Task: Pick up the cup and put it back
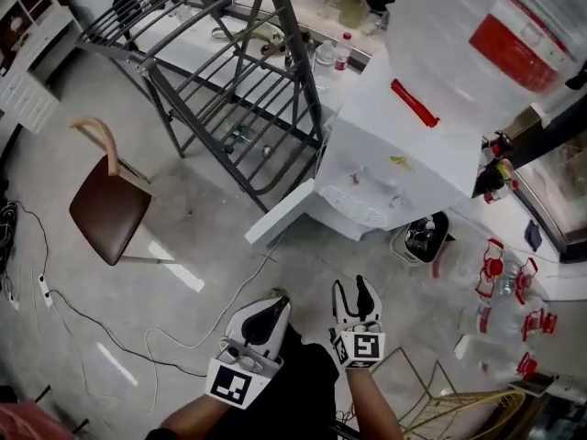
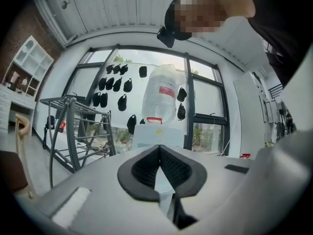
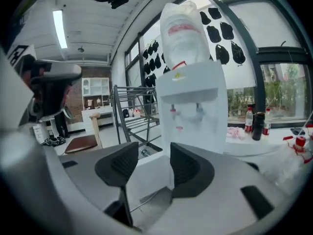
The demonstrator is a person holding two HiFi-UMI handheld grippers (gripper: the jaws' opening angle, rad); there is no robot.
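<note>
No cup can be made out in any view. The white water dispenser [image 1: 385, 154] stands ahead of me, with a big clear water bottle [image 1: 495, 35] upside down on top and a grated drip tray [image 1: 356, 207] low on its front. Low in the head view my left gripper [image 1: 275, 306] is shut, its tips meeting with nothing between them. To its right, my right gripper [image 1: 354, 288] is open and empty. In the right gripper view the dispenser [image 3: 193, 106] shows beyond the gap of the right gripper [image 3: 152, 161]. The left gripper [image 2: 157, 149] also faces the dispenser [image 2: 159, 135].
A grey metal drying rack [image 1: 229, 71] stands at the upper left, with a brown wooden chair [image 1: 110, 209] beside it. Cables [image 1: 55, 301] trail over the floor on the left. A small black bin [image 1: 424, 236] sits at the dispenser's foot. Several red-capped bottles [image 1: 500, 273] lie at the right.
</note>
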